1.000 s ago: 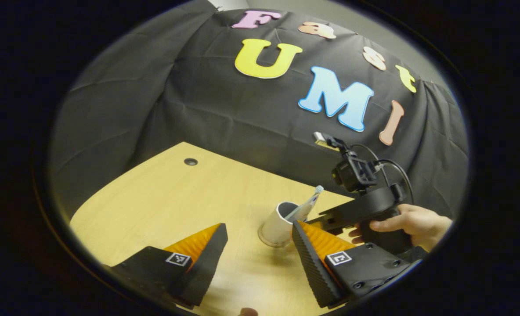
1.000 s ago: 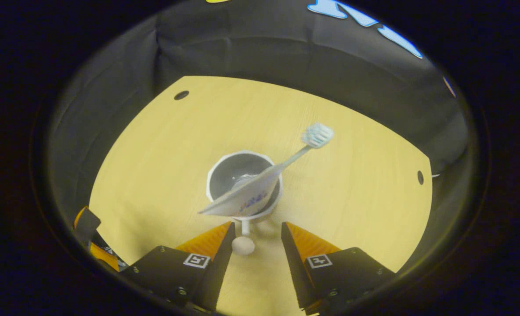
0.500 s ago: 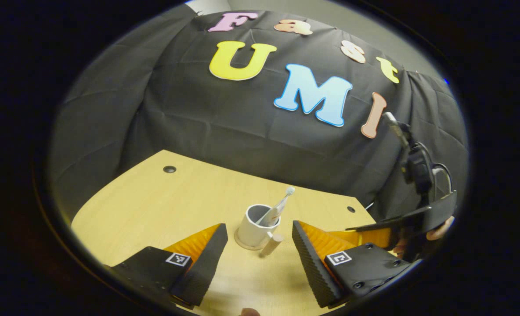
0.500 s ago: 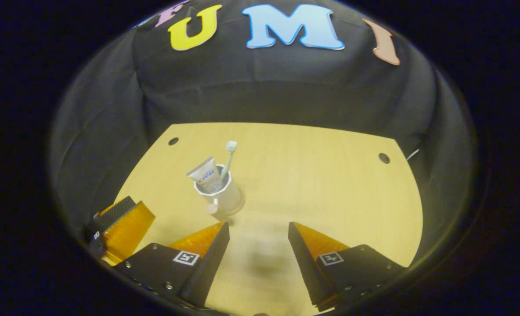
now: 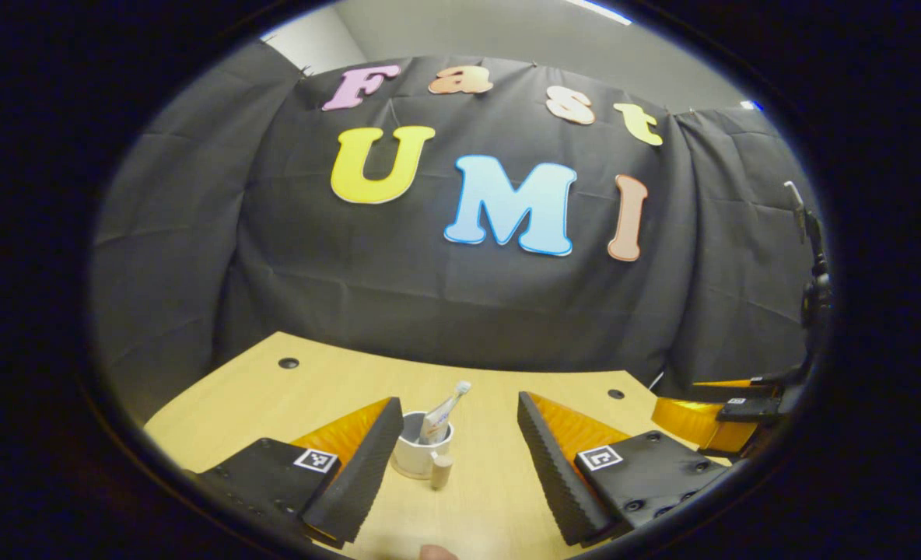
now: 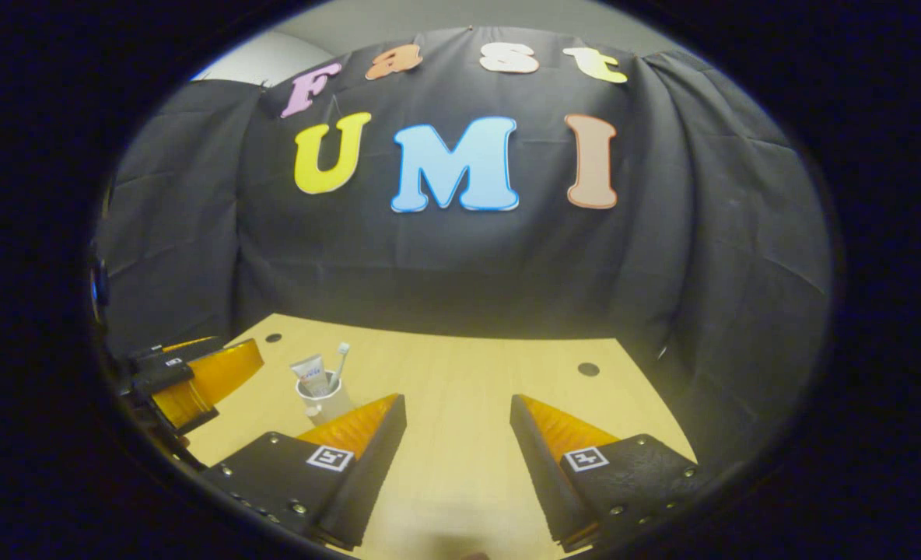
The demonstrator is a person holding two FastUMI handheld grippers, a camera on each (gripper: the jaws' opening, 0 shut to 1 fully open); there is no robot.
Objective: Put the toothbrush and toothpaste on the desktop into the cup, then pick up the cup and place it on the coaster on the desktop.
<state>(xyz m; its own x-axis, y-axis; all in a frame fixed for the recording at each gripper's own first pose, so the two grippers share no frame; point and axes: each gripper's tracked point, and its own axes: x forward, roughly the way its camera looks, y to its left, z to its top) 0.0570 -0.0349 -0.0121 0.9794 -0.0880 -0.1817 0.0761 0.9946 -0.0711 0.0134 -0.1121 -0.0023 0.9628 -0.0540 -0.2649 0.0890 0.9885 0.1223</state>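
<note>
White round cup (image 5: 421, 455) is sitting on the light wooden desktop (image 6: 460, 404), holding white toothpaste tube (image 6: 309, 372) and toothbrush (image 6: 339, 359). Left gripper (image 5: 460, 459) and right gripper (image 6: 458, 455) are hovering wide open, empty. Coaster placement probably remaining; coaster unclear.

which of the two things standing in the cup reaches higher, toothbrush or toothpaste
The toothbrush: its bristled head pokes above the flat crimped end of the toothpaste, which stands beside it in the cup.
</note>
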